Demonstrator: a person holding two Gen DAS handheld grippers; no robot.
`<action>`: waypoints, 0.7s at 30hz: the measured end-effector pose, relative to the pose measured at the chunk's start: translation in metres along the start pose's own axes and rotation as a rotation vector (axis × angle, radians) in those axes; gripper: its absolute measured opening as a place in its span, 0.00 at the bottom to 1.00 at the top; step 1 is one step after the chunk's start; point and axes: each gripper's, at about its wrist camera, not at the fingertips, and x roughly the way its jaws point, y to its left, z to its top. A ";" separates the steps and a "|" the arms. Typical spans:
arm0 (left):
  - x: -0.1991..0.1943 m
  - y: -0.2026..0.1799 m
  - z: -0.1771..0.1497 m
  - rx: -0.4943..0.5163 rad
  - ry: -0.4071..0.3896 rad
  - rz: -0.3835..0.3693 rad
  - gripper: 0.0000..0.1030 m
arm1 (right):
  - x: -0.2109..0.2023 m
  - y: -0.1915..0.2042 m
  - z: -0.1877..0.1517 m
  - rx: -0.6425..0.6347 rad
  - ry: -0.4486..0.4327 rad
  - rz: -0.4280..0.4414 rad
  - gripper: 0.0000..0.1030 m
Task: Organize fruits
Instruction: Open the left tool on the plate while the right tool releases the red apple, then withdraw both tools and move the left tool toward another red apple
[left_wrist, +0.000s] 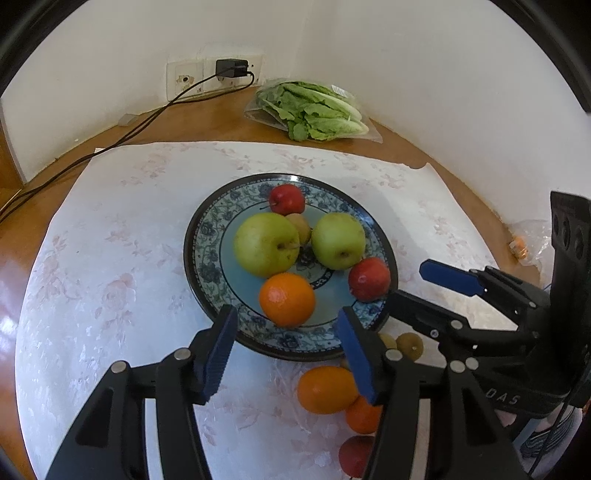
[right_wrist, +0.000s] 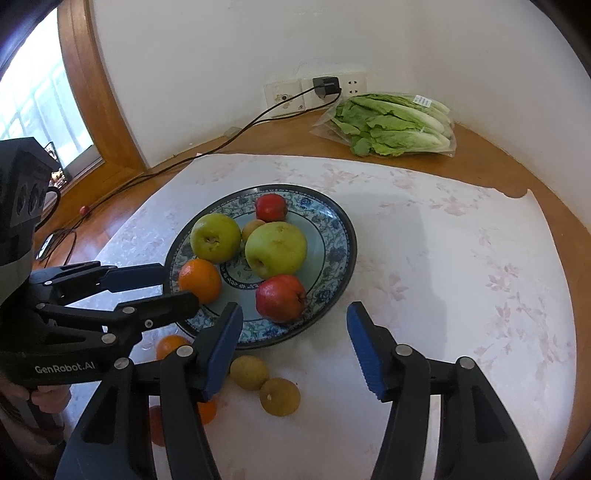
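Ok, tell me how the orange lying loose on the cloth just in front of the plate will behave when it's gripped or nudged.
The loose orange is round and sits on flat cloth, so a nudge would probably send it rolling, perhaps into the second orange touching it. Its skin looks smooth and glossy, so the fingers might slip unless centred. It looks firm, likely fairly heavy for its size.

The plate (right_wrist: 340, 251) sits mid-cloth, its centre crowded by 6 fruits; only its right inner side lies bare. Right of the plate, the tablecloth (right_wrist: 461, 288) is open all the way to the table edge. Left of it, the cloth (left_wrist: 110, 258) is bare too. Along the plate's near rim, loose oranges (left_wrist: 325, 389) and 2 small brown fruits (right_wrist: 279, 397) block low passage. Both grippers crowd that near side, the left gripper (left_wrist: 288, 350) beside the right gripper (right_wrist: 295, 347). A bagged lettuce (right_wrist: 391, 125) and a cable (left_wrist: 122, 136) occupy the far table.
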 end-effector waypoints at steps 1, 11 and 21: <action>-0.001 0.000 -0.001 0.000 0.000 -0.001 0.58 | -0.001 0.000 -0.001 0.003 0.002 0.000 0.58; -0.006 -0.004 -0.008 0.007 0.007 -0.001 0.58 | -0.010 -0.005 -0.014 0.032 0.007 -0.003 0.58; -0.018 -0.001 -0.016 -0.014 0.002 0.012 0.58 | -0.021 -0.007 -0.024 0.054 -0.004 0.005 0.58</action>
